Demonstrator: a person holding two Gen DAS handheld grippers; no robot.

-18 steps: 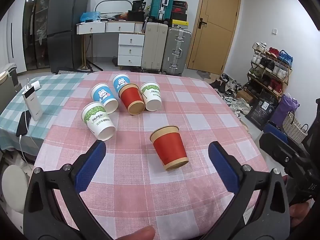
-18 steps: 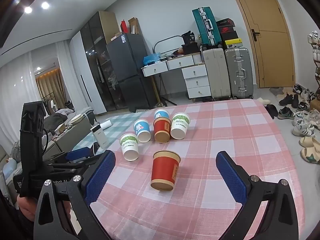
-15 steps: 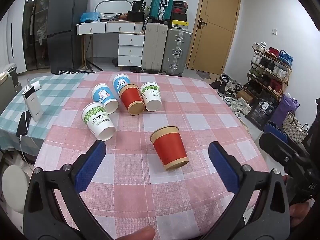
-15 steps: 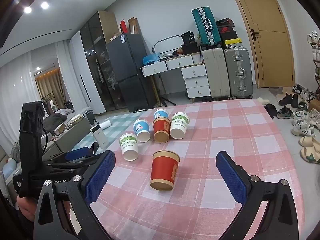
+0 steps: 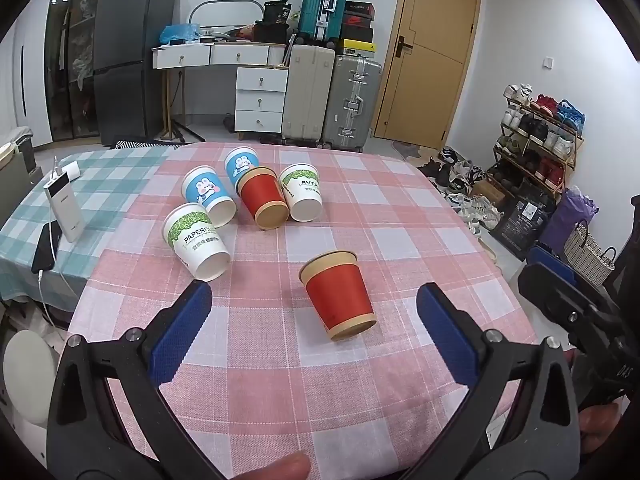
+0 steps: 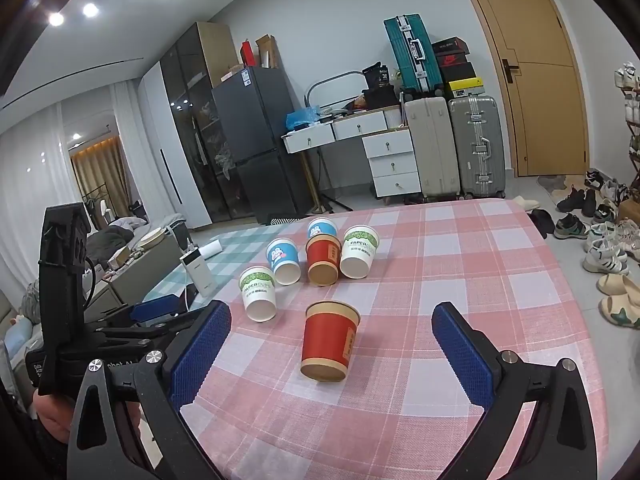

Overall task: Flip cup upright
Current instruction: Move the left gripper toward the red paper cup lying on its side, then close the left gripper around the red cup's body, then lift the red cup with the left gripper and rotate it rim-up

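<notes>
A red paper cup lies on its side on the pink checked tablecloth, wide rim pointing away from me and narrow base toward me. My left gripper is open just short of the cup, with a blue pad on either side and nothing between them. My right gripper is open and frames the same cup without touching it. Each gripper also shows in the other's view: the right gripper at the right edge, the left gripper at the left.
Several more cups lie tipped in a cluster farther back: white, blue, red, white. A power bank and a phone rest on the teal cloth to the left. Table edges drop off at right and front.
</notes>
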